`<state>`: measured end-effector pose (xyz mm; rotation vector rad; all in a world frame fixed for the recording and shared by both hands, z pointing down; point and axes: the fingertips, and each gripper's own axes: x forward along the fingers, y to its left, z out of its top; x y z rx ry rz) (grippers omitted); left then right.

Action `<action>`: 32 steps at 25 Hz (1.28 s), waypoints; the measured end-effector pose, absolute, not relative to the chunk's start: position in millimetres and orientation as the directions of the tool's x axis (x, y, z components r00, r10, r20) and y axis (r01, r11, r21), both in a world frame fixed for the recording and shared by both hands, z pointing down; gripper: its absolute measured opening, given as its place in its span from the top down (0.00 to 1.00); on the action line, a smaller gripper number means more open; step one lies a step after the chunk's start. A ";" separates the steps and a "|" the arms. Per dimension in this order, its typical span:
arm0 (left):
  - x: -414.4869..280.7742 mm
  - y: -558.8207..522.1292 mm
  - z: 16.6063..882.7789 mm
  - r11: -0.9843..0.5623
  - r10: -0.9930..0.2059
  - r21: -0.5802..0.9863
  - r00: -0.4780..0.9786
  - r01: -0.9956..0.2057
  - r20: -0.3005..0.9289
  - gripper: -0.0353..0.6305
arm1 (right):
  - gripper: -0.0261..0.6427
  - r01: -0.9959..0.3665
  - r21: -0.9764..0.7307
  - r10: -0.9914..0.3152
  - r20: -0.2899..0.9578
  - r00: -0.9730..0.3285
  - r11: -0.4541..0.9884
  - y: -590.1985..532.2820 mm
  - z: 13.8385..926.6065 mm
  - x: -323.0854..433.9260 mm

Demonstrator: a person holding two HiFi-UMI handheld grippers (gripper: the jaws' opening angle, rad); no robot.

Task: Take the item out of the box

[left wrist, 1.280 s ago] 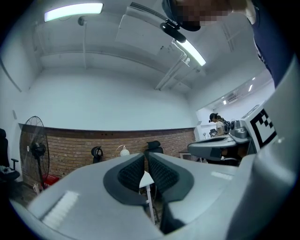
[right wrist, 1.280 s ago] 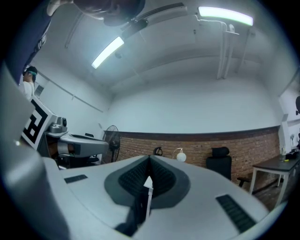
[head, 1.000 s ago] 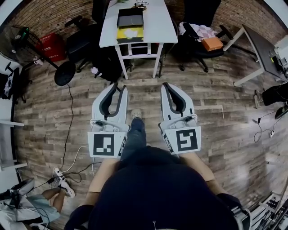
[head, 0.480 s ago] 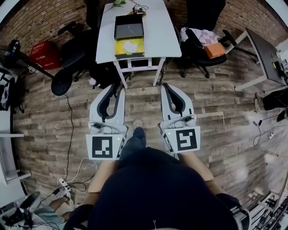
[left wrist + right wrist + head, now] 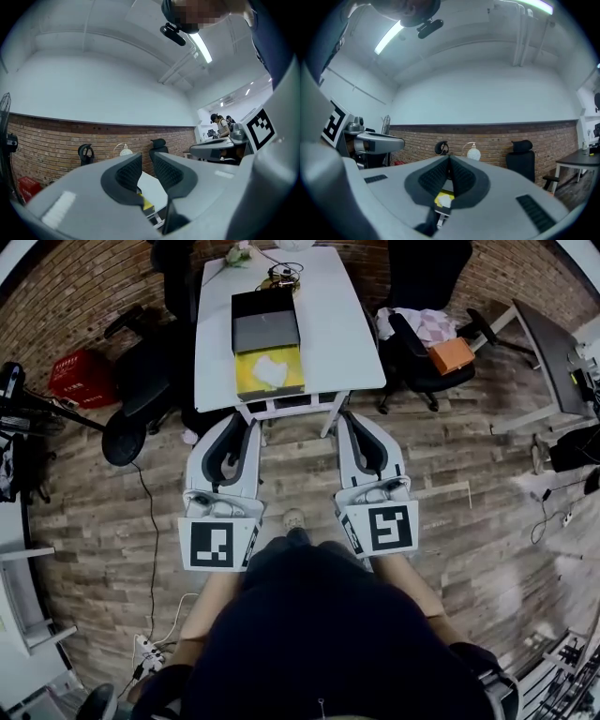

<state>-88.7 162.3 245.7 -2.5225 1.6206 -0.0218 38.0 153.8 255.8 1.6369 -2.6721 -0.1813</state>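
On the white table (image 5: 349,326) lies an open box: a black lid part (image 5: 266,321) at the far side and a yellow tray (image 5: 247,381) holding a white item (image 5: 272,369). My left gripper (image 5: 241,424) (image 5: 146,157) points level toward the table's near edge, short of the box, open and empty. My right gripper (image 5: 352,420) (image 5: 450,159) is beside it, shut on nothing. Past the right jaws the yellow tray with the white item (image 5: 443,200) shows, and the left gripper view has a yellow corner (image 5: 146,204) of it.
Black office chairs stand left (image 5: 150,381) and right (image 5: 422,371) of the table, the right one with clothes and an orange object (image 5: 451,354). A red crate (image 5: 73,377), a round black stand base (image 5: 123,438), floor cables (image 5: 150,521) and a grey desk (image 5: 553,338) surround the wooden floor.
The table and box have come nearer in the head view as the person walked forward. Both grippers kept their pose and jaw opening.
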 end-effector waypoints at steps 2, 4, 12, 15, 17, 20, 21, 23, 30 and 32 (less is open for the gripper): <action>-90.8 150.5 246.9 -0.415 -0.902 -0.133 0.426 -0.900 -0.073 0.82 | 0.94 -0.891 0.095 -0.892 -0.057 -0.449 0.443 142.3 257.6 36.5; -92.3 141.6 248.2 -0.420 -0.899 -0.130 0.431 -0.898 -0.073 0.82 | 0.94 -0.895 0.091 -0.895 -0.058 -0.442 0.437 133.7 258.1 35.5; -95.1 125.4 257.1 -0.441 -0.891 -0.098 0.449 -0.892 -0.073 0.82 | 0.94 -0.902 0.105 -0.904 -0.045 -0.425 0.419 120.7 258.7 35.6; -94.4 121.4 260.6 -0.454 -0.886 -0.087 0.460 -0.887 -0.066 0.82 | 0.94 -0.904 0.110 -0.908 -0.033 -0.418 0.412 116.7 258.6 36.3; -96.7 116.4 262.3 -0.456 -0.885 -0.084 0.462 -0.886 -0.061 0.82 | 0.94 -0.903 0.115 -0.907 -0.034 -0.419 0.413 112.4 257.1 33.5; -99.7 107.5 264.4 -0.455 -0.886 -0.083 0.460 -0.887 -0.059 0.82 | 0.94 -0.902 0.120 -0.905 -0.043 -0.423 0.416 104.5 254.9 30.3; -99.9 104.3 265.2 -0.455 -0.886 -0.083 0.460 -0.887 -0.058 0.82 | 0.94 -0.901 0.120 -0.905 -0.045 -0.424 0.416 100.9 254.7 30.2; -100.3 95.7 267.7 -0.455 -0.886 -0.086 0.460 -0.887 -0.053 0.82 | 0.94 -0.900 0.119 -0.902 -0.048 -0.428 0.420 91.0 255.2 29.4; -99.6 48.0 279.9 -0.448 -0.894 -0.061 0.449 -0.892 0.000 0.82 | 0.94 -0.874 0.123 -0.877 -0.039 -0.478 0.471 32.5 258.6 20.7; -101.3 30.1 280.3 -0.436 -0.899 -0.063 0.437 -0.898 -0.008 0.82 | 0.94 -0.864 0.121 -0.868 -0.035 -0.496 0.489 12.3 259.7 18.7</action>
